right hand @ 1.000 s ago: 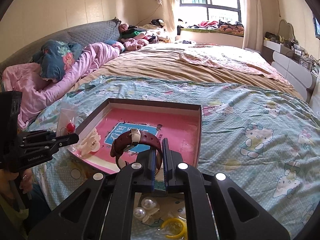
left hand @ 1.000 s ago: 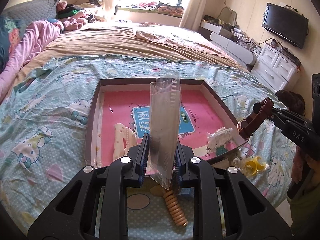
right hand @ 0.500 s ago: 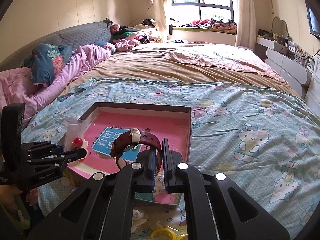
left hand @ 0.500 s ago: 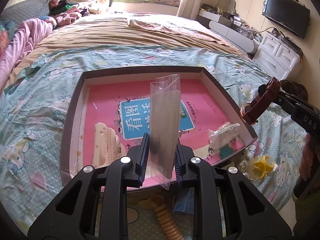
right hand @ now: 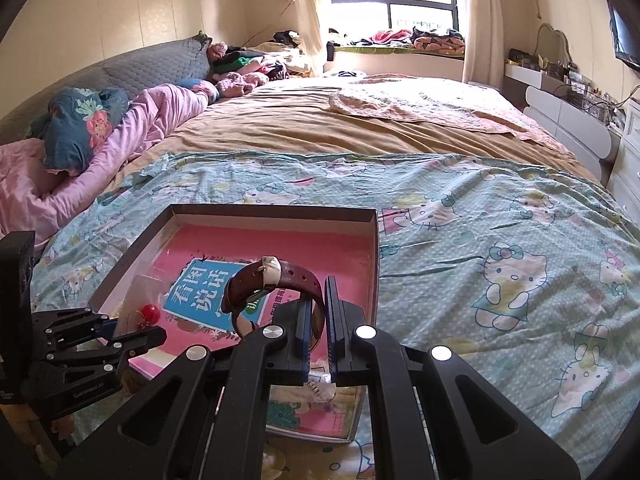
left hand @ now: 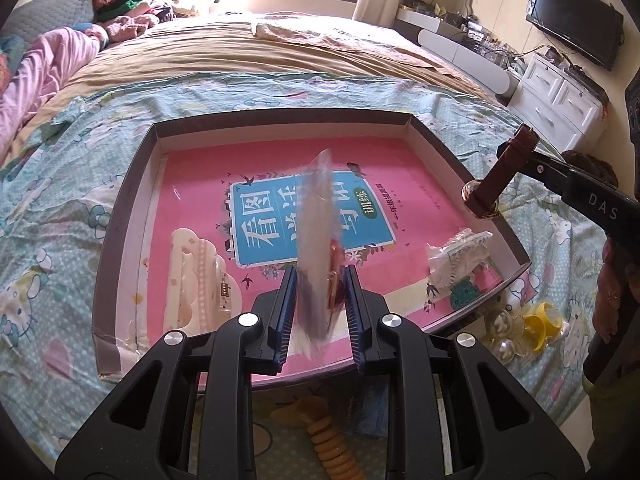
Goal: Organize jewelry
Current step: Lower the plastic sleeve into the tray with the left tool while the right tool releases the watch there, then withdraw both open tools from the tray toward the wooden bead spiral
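Observation:
My left gripper (left hand: 320,276) is shut on a clear plastic bag (left hand: 318,216) with a small red piece inside; the bag is blurred and stands edge-on above the pink-lined box (left hand: 280,116). In the right wrist view that gripper (right hand: 136,326) sits at the box's near left corner, with the red bead (right hand: 151,312) showing in the bag. My right gripper (right hand: 318,292) is shut on the strap of a brown leather watch (right hand: 276,280), held over the box's near right part. From the left wrist view, the watch (left hand: 500,176) hangs at the box's right rim.
Inside the box lie a white hair clip (left hand: 196,276) and a small clear packet (left hand: 460,256). On the patterned bedspread near the box are pearl beads (left hand: 502,336), a yellow ring (left hand: 540,326) and an orange spiral hair tie (left hand: 332,448). A white dresser (left hand: 560,96) stands right.
Both grippers have come forward and lower over the box. The bag in the left gripper has swung from flat-on to edge-on and is blurred. The watch stays gripped.

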### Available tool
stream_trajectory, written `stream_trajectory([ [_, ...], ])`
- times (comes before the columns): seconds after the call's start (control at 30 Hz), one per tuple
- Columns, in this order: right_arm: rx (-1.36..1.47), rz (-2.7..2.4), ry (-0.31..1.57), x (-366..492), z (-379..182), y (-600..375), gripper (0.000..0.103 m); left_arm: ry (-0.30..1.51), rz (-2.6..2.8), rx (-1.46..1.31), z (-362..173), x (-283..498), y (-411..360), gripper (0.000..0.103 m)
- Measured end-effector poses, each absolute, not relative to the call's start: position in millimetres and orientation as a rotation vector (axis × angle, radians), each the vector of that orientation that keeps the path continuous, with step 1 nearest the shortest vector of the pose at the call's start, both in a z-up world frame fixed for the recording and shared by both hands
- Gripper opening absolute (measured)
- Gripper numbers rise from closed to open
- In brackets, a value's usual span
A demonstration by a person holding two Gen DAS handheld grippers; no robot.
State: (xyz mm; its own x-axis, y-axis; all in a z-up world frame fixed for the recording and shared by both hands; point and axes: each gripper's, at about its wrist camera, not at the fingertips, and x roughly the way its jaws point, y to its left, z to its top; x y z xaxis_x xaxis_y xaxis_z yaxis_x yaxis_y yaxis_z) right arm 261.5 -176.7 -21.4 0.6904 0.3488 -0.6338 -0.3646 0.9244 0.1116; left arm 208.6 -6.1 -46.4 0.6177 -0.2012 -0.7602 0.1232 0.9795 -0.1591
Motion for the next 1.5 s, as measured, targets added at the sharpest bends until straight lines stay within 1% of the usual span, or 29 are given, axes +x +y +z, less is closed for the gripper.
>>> stream_trajectory([
  [0.13,-0.033,0.384,0.717,267,-30,-175,0.006,0.89,-0.186,-0.096,-48,208,-5,0.016],
  [0.23,-0.033,0.375,0.725,271,-36,-174,0.006,0.892,-0.185,-0.103,-49,208,-3,0.018],
  [0.3,-0.036,0.369,0.729,273,-39,-174,0.006,0.893,-0.184,-0.109,-48,206,-2,0.023],
  [0.37,-0.043,0.363,0.737,275,-42,-173,0.006,0.889,-0.183,-0.112,-47,205,-2,0.024],
  [0.5,-0.042,0.357,0.762,277,-49,-173,0.01,0.884,-0.18,-0.114,-46,202,0,0.031],
  [0.67,-0.035,0.36,0.766,274,-48,-175,0.014,0.877,-0.18,-0.117,-43,200,1,0.033],
  [0.73,-0.03,0.361,0.76,272,-45,-177,0.02,0.875,-0.181,-0.118,-41,198,1,0.034],
  [0.77,-0.027,0.361,0.756,270,-44,-178,0.025,0.872,-0.181,-0.118,-41,198,1,0.035],
  [0.83,-0.021,0.361,0.75,267,-40,-180,0.029,0.869,-0.181,-0.12,-39,196,1,0.037],
  [0.87,-0.016,0.361,0.747,265,-38,-182,0.034,0.868,-0.183,-0.121,-39,196,2,0.037],
  [0.9,-0.009,0.362,0.744,263,-36,-183,0.041,0.867,-0.183,-0.121,-38,195,2,0.038],
  [1.0,0.01,0.361,0.727,256,-29,-187,0.053,0.863,-0.181,-0.122,-36,193,2,0.044],
  [1.07,0.022,0.362,0.718,251,-24,-190,0.058,0.857,-0.18,-0.124,-34,191,3,0.046],
  [1.13,0.027,0.363,0.71,246,-20,-193,0.063,0.85,-0.177,-0.13,-31,189,5,0.054],
  [1.17,0.03,0.362,0.706,244,-18,-194,0.068,0.847,-0.175,-0.134,-29,188,6,0.057],
  [1.2,0.033,0.359,0.701,241,-16,-196,0.071,0.843,-0.174,-0.138,-27,187,7,0.062],
  [1.23,0.037,0.356,0.696,239,-15,-198,0.071,0.837,-0.174,-0.143,-25,185,8,0.067],
  [1.27,0.04,0.354,0.694,238,-14,-199,0.072,0.831,-0.173,-0.145,-22,184,8,0.069],
  [1.33,0.047,0.352,0.694,235,-12,-202,0.074,0.821,-0.169,-0.148,-18,181,10,0.078],
  [1.37,0.048,0.35,0.694,233,-11,-203,0.076,0.817,-0.165,-0.152,-16,180,11,0.081],
  [1.43,0.052,0.348,0.687,230,-8,-205,0.077,0.809,-0.162,-0.161,-12,177,13,0.088],
  [1.5,0.055,0.349,0.682,227,-5,-207,0.077,0.802,-0.159,-0.171,-8,174,15,0.09],
])
